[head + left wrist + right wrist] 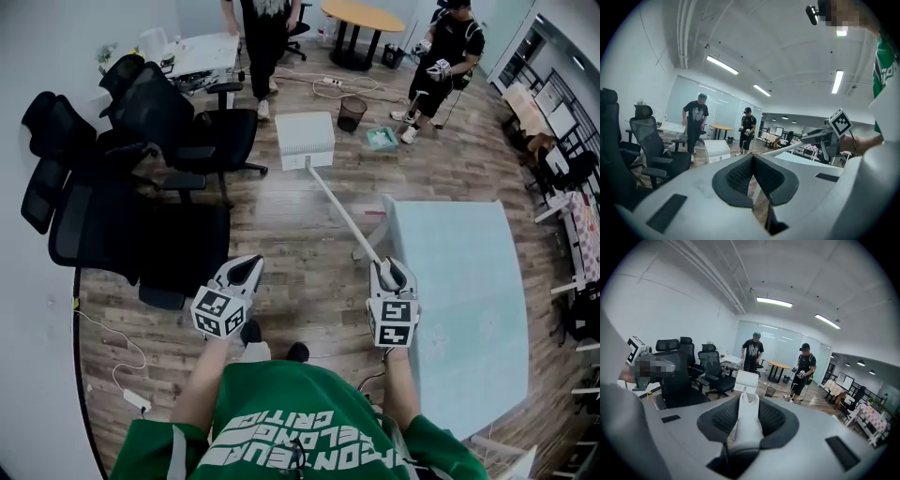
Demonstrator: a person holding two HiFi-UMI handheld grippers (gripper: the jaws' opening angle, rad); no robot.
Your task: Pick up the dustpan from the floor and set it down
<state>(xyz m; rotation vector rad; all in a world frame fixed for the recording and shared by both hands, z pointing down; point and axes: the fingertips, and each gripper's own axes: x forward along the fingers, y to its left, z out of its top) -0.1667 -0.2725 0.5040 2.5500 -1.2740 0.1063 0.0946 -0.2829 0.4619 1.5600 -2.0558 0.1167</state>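
Note:
The dustpan (305, 141) is a white box-shaped pan on a long white handle (342, 214). It is out in front of me over the wooden floor; whether it touches the floor I cannot tell. My right gripper (386, 269) is shut on the handle's near end, and in the right gripper view the handle (747, 420) runs out between the pads to the pan (746, 380). My left gripper (249, 266) is shut with nothing in it, level with the right one and apart from the handle. The left gripper view shows its closed pads (740, 176), the pan (717, 150) and the right gripper (825, 137).
Several black office chairs (141, 187) crowd the left side. A pale blue-green table (469, 300) stands close on the right. Two people (441, 61) stand at the back, near a wire wastebasket (352, 112) and a round table (361, 17). A cable (112, 356) lies at lower left.

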